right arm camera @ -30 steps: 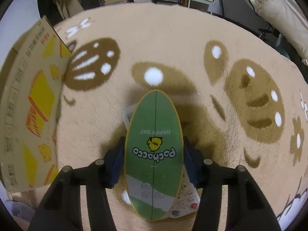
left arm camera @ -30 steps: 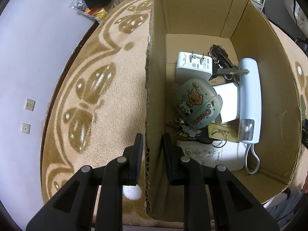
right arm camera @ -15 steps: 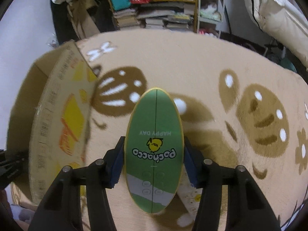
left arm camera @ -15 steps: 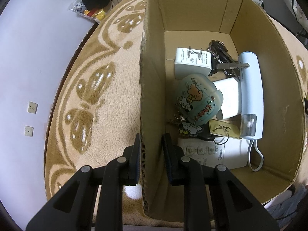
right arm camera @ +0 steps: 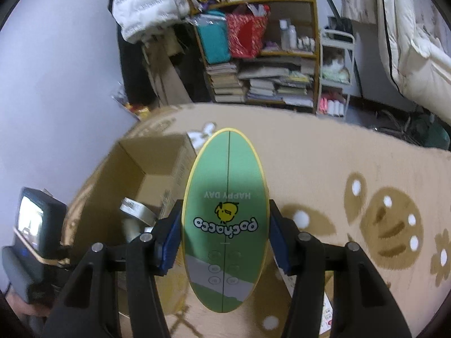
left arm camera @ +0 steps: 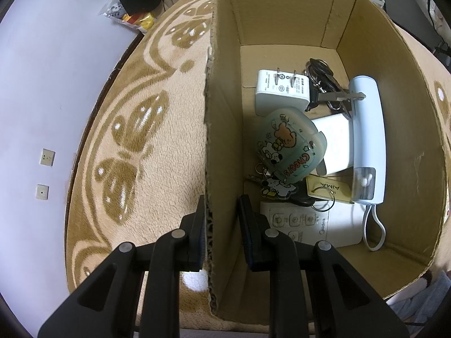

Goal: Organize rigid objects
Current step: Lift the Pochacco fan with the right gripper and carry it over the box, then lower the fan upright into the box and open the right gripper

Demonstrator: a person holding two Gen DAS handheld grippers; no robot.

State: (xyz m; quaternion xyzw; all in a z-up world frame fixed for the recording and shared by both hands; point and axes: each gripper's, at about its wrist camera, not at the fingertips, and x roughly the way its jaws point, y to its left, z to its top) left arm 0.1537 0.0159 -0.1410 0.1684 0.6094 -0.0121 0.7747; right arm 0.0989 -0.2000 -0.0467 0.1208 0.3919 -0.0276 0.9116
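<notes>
An open cardboard box (left arm camera: 282,8) stands on a tan patterned carpet (left arm camera: 157,146). Inside lie a white charger (left arm camera: 279,90), a bunch of keys (left arm camera: 324,79), a light blue handheld device (left arm camera: 366,129), a green cartoon case (left arm camera: 290,146), a yellow tag (left arm camera: 329,188) and a white remote (left arm camera: 310,225). My left gripper (left arm camera: 221,217) straddles the box's left wall, one finger on each side, and holds it. My right gripper (right arm camera: 225,236) is shut on a green oval Pochacco gadget (right arm camera: 225,174), held in the air to the right of the box (right arm camera: 157,157).
A cluttered bookshelf (right arm camera: 262,84) and white bedding (right arm camera: 408,42) stand beyond the carpet (right arm camera: 352,146). A printed leaflet (right arm camera: 327,312) lies on the carpet under the right gripper. A grey wall (left arm camera: 42,84) borders the carpet at the left.
My right gripper has lifted the green oval gadget off the carpet and swung up and left, so the box and shelf come into view. The left gripper stays on the box wall; the box shifted slightly.
</notes>
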